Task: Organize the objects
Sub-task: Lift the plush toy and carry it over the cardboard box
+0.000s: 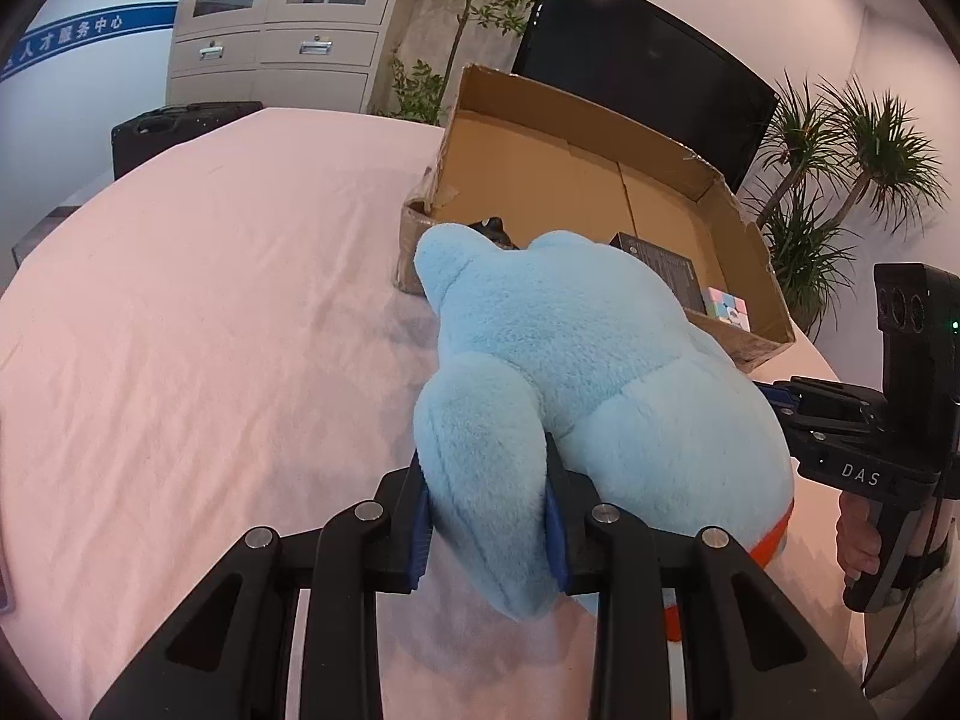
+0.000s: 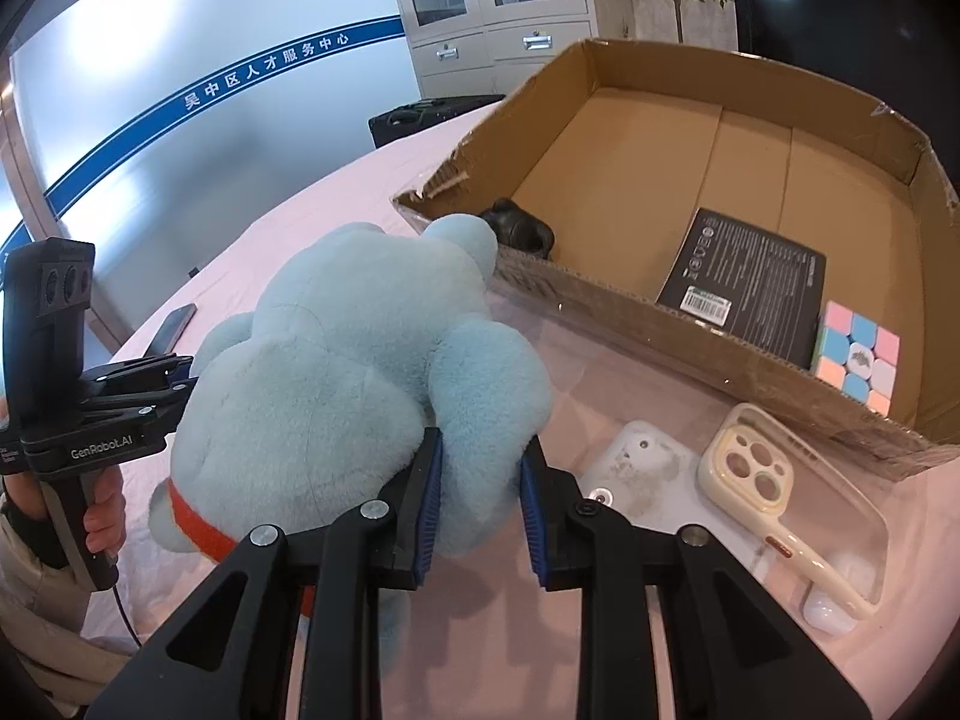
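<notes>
A light blue plush toy [image 1: 588, 372] with an orange collar lies on the pink tablecloth, its head against the near wall of an open cardboard box [image 1: 606, 120]. My left gripper [image 1: 487, 516] is shut on one plush limb. My right gripper [image 2: 480, 498] is shut on another limb of the plush toy [image 2: 336, 372]. The box [image 2: 630, 306] holds a black flat package [image 2: 750, 282], a pastel puzzle cube [image 2: 858, 360] and a dark object [image 2: 519, 228] in its near corner. The right gripper's body also shows in the left wrist view [image 1: 852, 432].
A clear phone case with cream trim [image 2: 792, 504], a white phone case [image 2: 636, 474] and a white earbud case [image 2: 831, 612] lie on the cloth right of my right gripper. A dark phone [image 2: 171, 327] lies far left. A monitor [image 1: 648, 72], plants and a cabinet stand behind.
</notes>
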Action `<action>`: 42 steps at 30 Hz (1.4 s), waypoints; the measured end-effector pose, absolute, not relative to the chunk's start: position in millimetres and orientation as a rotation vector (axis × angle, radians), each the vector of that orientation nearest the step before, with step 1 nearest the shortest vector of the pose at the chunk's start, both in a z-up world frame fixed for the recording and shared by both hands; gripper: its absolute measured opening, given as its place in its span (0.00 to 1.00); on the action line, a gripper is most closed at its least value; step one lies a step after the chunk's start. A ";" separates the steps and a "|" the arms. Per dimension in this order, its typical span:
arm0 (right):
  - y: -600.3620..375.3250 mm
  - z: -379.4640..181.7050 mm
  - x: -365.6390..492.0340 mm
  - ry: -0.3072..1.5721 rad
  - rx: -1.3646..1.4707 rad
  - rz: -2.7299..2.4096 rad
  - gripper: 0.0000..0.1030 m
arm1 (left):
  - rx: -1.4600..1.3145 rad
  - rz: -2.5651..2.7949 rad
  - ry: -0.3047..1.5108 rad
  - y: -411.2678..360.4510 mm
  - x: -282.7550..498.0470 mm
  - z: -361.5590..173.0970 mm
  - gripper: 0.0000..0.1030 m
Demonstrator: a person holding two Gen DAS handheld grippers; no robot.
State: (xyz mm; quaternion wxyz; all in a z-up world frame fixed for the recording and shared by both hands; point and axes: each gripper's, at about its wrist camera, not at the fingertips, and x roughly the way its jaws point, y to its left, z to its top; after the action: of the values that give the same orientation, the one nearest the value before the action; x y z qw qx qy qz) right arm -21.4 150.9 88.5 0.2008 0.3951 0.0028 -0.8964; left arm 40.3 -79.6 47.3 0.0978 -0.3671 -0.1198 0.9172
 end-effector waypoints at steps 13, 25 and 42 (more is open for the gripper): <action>155.9 133.5 -10.8 0.035 0.982 -2.613 0.21 | -0.961 2.743 -0.272 -73.4 36.0 95.0 0.27; 170.5 178.7 -23.8 0.058 0.852 -2.717 0.21 | -0.854 2.748 -0.196 -62.7 -5.4 146.2 0.27; 194.9 211.0 -102.0 0.104 0.753 -2.841 0.21 | -0.802 2.763 -0.074 -57.6 -139.4 193.5 0.27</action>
State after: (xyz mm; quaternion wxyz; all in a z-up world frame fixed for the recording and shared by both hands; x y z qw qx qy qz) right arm -102.0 194.9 211.0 0.1003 0.2549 0.0352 -0.9611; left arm -139.4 -57.6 193.5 0.1314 -0.2764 -0.0254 0.9517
